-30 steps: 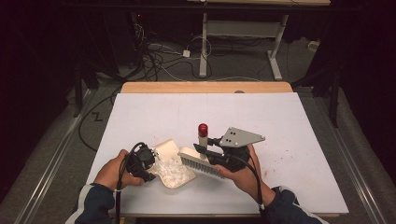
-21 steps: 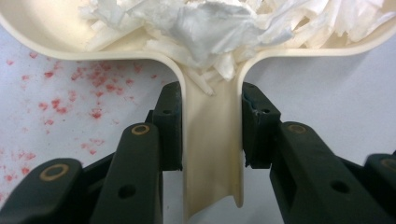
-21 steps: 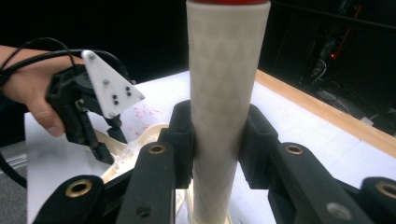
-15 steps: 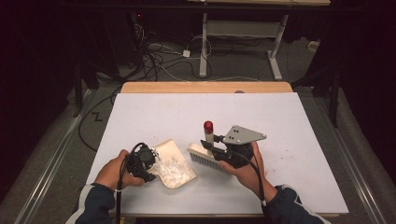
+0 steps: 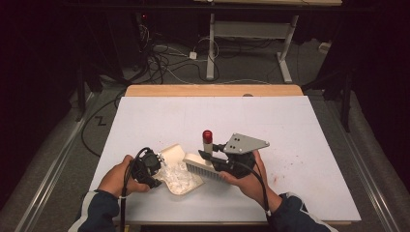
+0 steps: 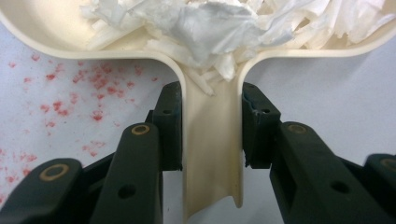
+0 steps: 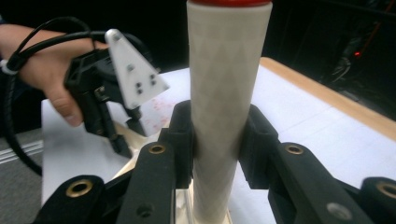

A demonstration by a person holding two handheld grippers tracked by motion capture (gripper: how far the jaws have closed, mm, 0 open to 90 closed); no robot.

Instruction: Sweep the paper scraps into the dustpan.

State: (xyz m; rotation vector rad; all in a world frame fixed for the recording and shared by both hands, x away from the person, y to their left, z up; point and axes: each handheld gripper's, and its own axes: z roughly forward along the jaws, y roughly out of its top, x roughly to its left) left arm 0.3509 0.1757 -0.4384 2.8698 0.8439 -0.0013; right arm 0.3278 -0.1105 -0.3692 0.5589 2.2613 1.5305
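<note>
A cream dustpan [image 5: 171,151] lies on the white table, holding shredded white paper [image 5: 181,176]. My left gripper [image 5: 153,169] is shut on the dustpan's handle [image 6: 212,140], one pad on each side, and the paper scraps [image 6: 210,23] are heaped just beyond. My right gripper [image 5: 209,155] is shut on the upright cream handle [image 7: 229,93] of a brush. The handle ends in a red cap [image 5: 207,135]. The brush head [image 5: 200,166], with white bristles, rests at the right edge of the dustpan.
Red specks [image 5: 290,159] dot the white sheet right of my right hand, and more red specks [image 6: 93,84] lie beside the dustpan handle. A wooden strip [image 5: 212,90] runs along the table's far edge. Cables and a desk frame [image 5: 251,34] are on the floor beyond.
The right gripper carried the brush slightly right and away from the dustpan, then brought it back to the pan's edge. The left gripper and dustpan stayed put.
</note>
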